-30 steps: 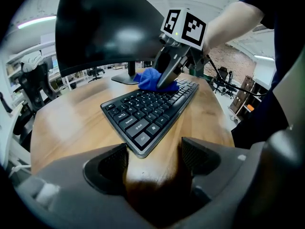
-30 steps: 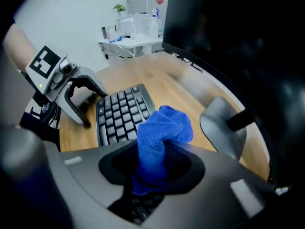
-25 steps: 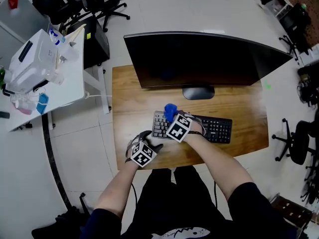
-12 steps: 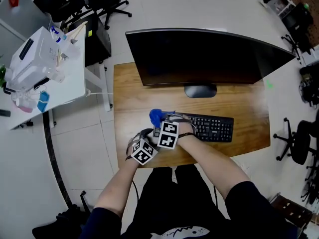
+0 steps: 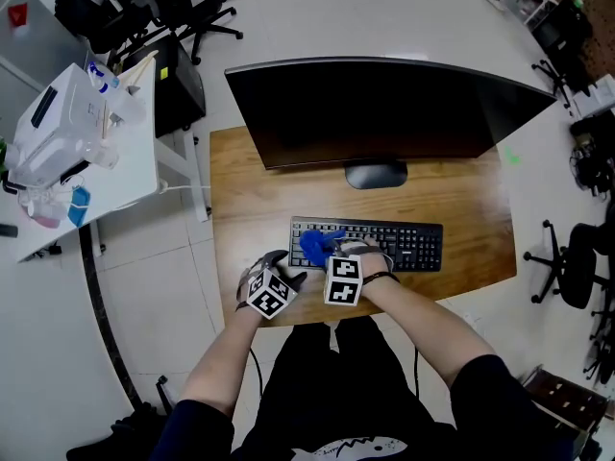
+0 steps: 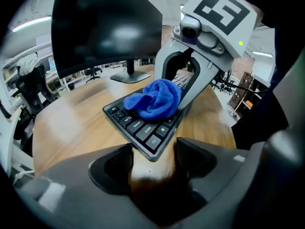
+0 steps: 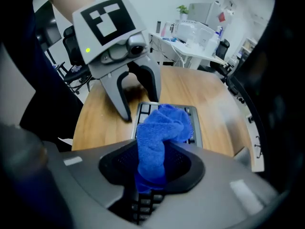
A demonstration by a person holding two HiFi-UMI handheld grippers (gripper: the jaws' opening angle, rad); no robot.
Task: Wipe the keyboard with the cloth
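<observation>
Gripping a blue cloth (image 7: 159, 128) tightly between its jaws, the right gripper (image 7: 151, 164) holds the bunched cloth just ahead of its fingertips, on the black keyboard's (image 5: 404, 244) left end. The left gripper's (image 6: 153, 159) jaws are closing, still partly open, with the keyboard's near corner between them.

You're working in an office: you're at a wooden desk (image 5: 240, 190) with a wide curved monitor (image 5: 384, 113) and a black keyboard (image 5: 408, 244) in front of it. Swivel chairs (image 5: 197, 8) on castors stand around you on the pale tiled floor (image 5: 144, 286), and a white side table (image 5: 144, 147) to your left carries a boxy white machine (image 5: 58, 123) and small bottles (image 5: 98, 73).
</observation>
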